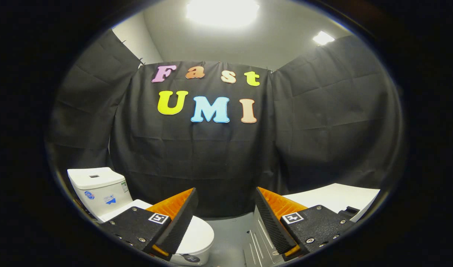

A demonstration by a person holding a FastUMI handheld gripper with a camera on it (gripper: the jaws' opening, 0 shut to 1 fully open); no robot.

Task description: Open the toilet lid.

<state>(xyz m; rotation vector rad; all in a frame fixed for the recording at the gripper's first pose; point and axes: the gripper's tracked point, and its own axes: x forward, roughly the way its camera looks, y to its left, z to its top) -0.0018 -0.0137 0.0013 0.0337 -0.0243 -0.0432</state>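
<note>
Toilet lid (196,235) closed beneath left finger, hand-held gripper (226,218) level, fingers spread

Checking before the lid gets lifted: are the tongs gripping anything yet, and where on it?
Nothing is held. The tongs stand open and apart, with the closed toilet lid behind the left finger.

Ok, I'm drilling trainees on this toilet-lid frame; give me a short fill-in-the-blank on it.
1. The claw stands ____, its fingers gripping nothing.
2. The toilet lid lies ____ over the bowl.
3. The tank behind the lid is coloured ____.

Missing words: open; closed; white
</note>
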